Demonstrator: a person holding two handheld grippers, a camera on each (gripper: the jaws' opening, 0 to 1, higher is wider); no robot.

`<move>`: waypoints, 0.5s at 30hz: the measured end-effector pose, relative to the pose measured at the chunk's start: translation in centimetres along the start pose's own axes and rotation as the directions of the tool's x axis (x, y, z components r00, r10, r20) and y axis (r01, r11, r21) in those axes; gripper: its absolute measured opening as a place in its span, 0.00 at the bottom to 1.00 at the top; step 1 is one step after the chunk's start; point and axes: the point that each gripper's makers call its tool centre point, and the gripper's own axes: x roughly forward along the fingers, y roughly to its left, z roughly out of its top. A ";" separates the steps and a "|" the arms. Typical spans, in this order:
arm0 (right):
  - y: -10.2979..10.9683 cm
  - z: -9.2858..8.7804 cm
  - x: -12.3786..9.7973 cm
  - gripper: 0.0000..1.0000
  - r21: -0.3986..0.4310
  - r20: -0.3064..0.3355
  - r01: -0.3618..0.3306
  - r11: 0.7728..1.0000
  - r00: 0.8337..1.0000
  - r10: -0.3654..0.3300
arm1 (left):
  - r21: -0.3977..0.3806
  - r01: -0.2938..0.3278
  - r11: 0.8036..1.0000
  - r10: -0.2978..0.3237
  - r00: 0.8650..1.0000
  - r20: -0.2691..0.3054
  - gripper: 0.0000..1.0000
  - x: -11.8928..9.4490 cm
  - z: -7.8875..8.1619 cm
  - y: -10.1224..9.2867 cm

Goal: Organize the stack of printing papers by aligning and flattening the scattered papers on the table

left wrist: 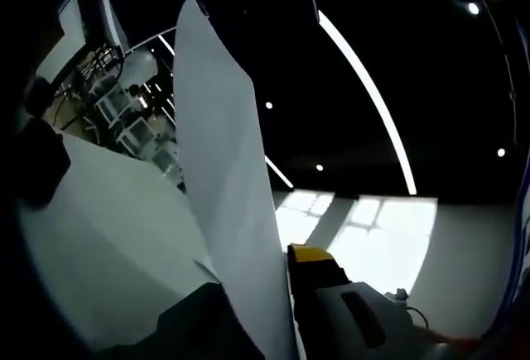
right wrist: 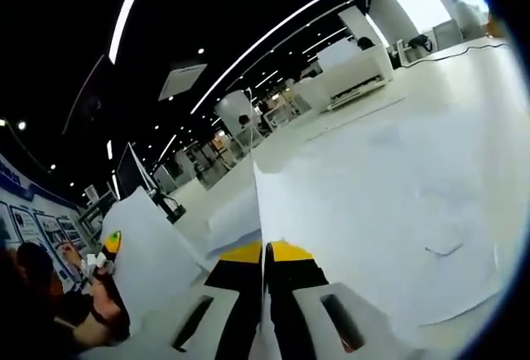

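One paper sheet [right wrist: 258,211] pinched edge-on between right tool [right wrist: 265,254] jaws

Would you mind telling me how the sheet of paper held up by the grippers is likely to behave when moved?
The sheet of paper looks thin and bends along its height, so it is probably floppy. Pinched edge-on in the right gripper, it seems light and may sway or crease.

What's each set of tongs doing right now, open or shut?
Left tongs: shut on a sheet of paper, held up edge-on.
Right tongs: shut on a paper sheet.
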 end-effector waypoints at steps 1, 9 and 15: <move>0.0 0.0 0.0 0.00 0.000 -0.001 -0.001 1.000 1.000 0.001 | -0.002 0.000 1.000 0.000 1.000 0.001 0.08 0.0 0.0 0.0; 0.0 0.0 0.1 0.00 0.000 -0.003 -0.007 1.000 1.000 0.007 | -0.020 0.000 1.000 0.000 1.000 0.008 0.10 0.0 0.2 0.1; 0.2 0.3 -0.2 0.00 -0.047 0.021 0.020 0.999 1.000 -0.019 | -0.026 0.002 1.000 -0.002 1.000 0.006 0.10 0.0 0.2 0.0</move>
